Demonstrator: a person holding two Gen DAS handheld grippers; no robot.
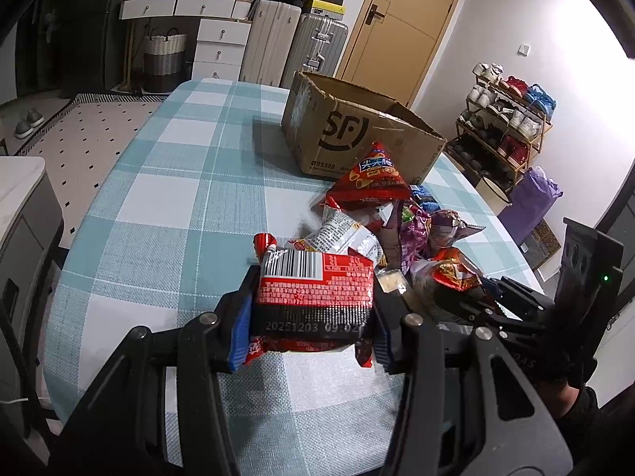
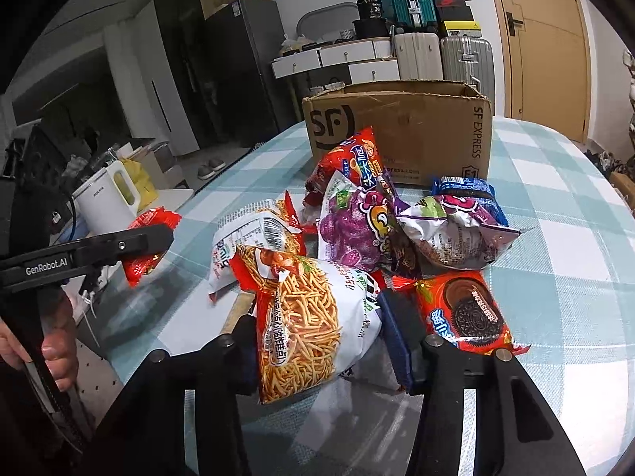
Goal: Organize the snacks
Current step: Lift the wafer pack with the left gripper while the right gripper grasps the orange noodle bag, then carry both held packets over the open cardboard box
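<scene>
left gripper (image 1: 311,313) clamps red snack pack (image 1: 315,289) – right gripper (image 2: 321,341) grips noodle-snack bag (image 2: 305,317)

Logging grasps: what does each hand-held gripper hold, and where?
Left hand-held gripper: red snack packet, across its lower half. Right hand-held gripper: noodle-snack bag, across its middle.

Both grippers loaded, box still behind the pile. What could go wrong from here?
1. The left gripper holds the small red packet by its middle; the slick wrapper may slip on the way to the cardboard box.
2. The right gripper squeezes the noodle-snack bag; contents may crush.
3. The red triangular bag leans against the box; a low carry could topple it.
</scene>
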